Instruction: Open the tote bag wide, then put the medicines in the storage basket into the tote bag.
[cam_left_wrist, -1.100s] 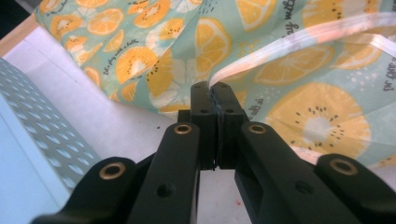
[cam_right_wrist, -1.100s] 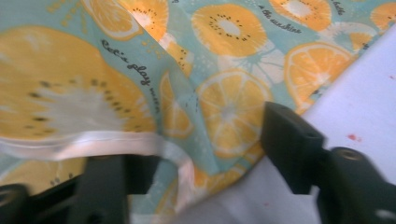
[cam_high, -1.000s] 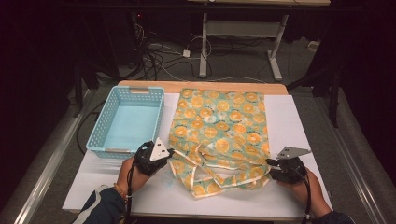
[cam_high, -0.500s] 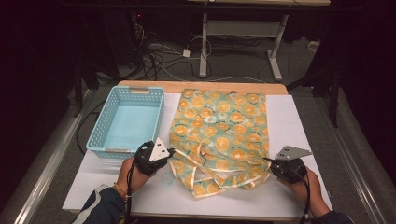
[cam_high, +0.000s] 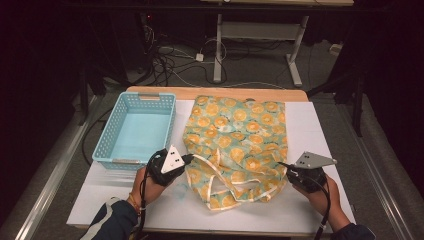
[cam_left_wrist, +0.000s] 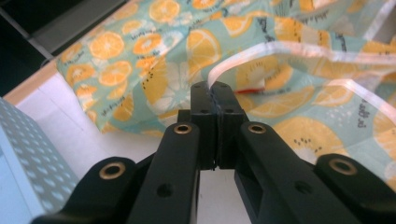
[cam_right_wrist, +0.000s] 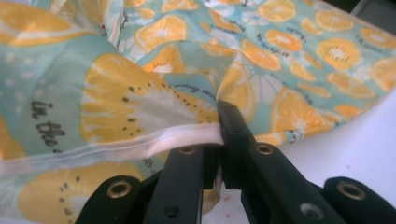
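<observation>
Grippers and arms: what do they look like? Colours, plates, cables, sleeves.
Both grippers, left gripper and right gripper, are black, each topped by a grey three-cornered plate and trailing a black cable. Their jaws are black bars with brass-ringed holes. Dark sleeves; the left has a white stripe, with a wristband.

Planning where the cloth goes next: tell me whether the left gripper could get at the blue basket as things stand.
Probably yes: the blue basket sits just beyond the left gripper with nothing between, but its jaws are shut on the cloth's white hem.
</observation>
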